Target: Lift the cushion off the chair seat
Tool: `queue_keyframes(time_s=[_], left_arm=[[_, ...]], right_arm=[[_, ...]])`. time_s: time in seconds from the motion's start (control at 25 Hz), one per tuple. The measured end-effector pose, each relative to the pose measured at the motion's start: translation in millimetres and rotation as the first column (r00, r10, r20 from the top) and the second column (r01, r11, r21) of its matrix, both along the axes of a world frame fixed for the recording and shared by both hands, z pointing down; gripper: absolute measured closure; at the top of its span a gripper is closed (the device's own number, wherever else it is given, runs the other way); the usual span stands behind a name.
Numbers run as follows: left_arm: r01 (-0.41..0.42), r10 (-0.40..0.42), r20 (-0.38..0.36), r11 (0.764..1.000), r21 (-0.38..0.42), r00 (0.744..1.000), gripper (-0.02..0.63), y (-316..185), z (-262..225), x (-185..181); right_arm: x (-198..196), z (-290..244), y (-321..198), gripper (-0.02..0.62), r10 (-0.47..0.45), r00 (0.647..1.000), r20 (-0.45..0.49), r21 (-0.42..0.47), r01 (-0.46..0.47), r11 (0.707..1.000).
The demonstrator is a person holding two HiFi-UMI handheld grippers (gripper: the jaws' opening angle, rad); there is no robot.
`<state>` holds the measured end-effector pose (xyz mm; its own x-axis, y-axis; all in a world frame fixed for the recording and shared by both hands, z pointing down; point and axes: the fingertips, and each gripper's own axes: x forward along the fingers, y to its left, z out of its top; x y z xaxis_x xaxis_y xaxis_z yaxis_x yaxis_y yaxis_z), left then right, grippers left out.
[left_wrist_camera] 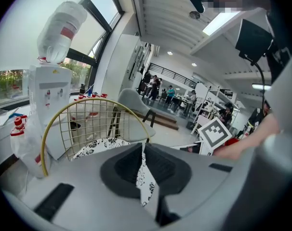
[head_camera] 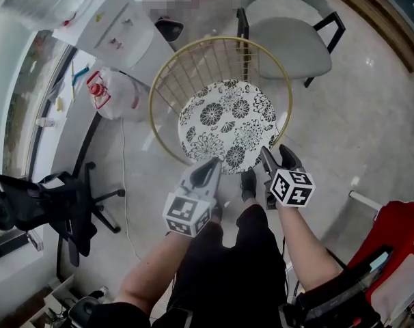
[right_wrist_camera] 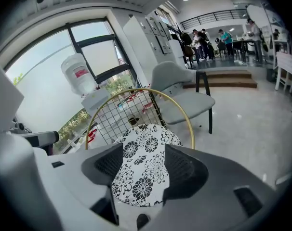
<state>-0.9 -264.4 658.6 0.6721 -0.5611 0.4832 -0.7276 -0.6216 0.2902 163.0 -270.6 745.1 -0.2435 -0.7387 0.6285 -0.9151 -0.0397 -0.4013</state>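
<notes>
Looking steeply down at two hand-held tools in the lower centre of the head view, both aimed at a chair just beyond. Nearest, at lower centre-left, left tool [head_camera: 210, 167]: jaws drawn almost together with only a thin sliver between, holding nothing, tip at or just short of the cushion's near edge. Beside it, at lower centre-right, right tool [head_camera: 275, 157]: jaws spread apart and empty, flower print framed in the gap, no contact made out.

Just beyond, at centre frame, round cushion [head_camera: 227, 123], white with black flower print, lying flat on the seat of a gold wire chair [head_camera: 154, 91], with the curved wire back rising around the far side.

Judged thin, soft and light, and likely to sag and fold if raised from one edge. Fabric cover probably offering fair grip, nothing fragile. Best taken at the near rim, away from the wire back, pinching the edge at two spread points, one per tool, to keep it level. Left jaws needing to open first.

Further off, at upper right, grey padded chair [head_camera: 289, 43]. At upper left, white water dispenser [head_camera: 115, 22].
</notes>
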Motion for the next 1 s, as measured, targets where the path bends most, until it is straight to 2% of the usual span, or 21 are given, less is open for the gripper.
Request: queue_keyframes(time_s=[0.12,0.28,0.4,0.64,0.8,1.0], left_arm=[[-0.007,0.007,0.007,1.000,-0.026,1.000,0.597,-0.3,16.5,1.0],[-0.015,0.015,-0.005,0.998,-0.054,1.000,0.597,-3.7,34.4,4.1],[-0.024,0.026,0.033,0.997,-0.070,0.999,0.597,-5.6,55.4,5.8],[-0.010,0.018,0.058,0.992,-0.127,0.998,0.597,-11.8,86.6,5.2],[-0.010,0.020,0.061,0.987,-0.159,0.998,0.597,-13.4,97.7,7.4],[-0.012,0.027,0.082,0.984,-0.179,0.996,0.597,-15.6,107.1,6.8]], right_arm=[[1.2,28.5,4.5,0.318,0.028,0.999,0.042,-0.062,-0.026,0.998],[3.6,64.5,6.4,0.314,0.047,0.998,0.045,-0.127,-0.041,0.991],[9.2,94.6,10.0,0.301,0.075,0.996,0.047,-0.185,-0.065,0.981],[20.5,146.5,17.3,0.272,0.133,0.990,0.049,-0.289,-0.114,0.951],[19.9,174.6,22.9,0.252,0.194,0.975,0.104,-0.358,-0.145,0.922],[16.4,204.9,27.5,0.238,0.233,0.964,0.127,-0.419,-0.161,0.894]])
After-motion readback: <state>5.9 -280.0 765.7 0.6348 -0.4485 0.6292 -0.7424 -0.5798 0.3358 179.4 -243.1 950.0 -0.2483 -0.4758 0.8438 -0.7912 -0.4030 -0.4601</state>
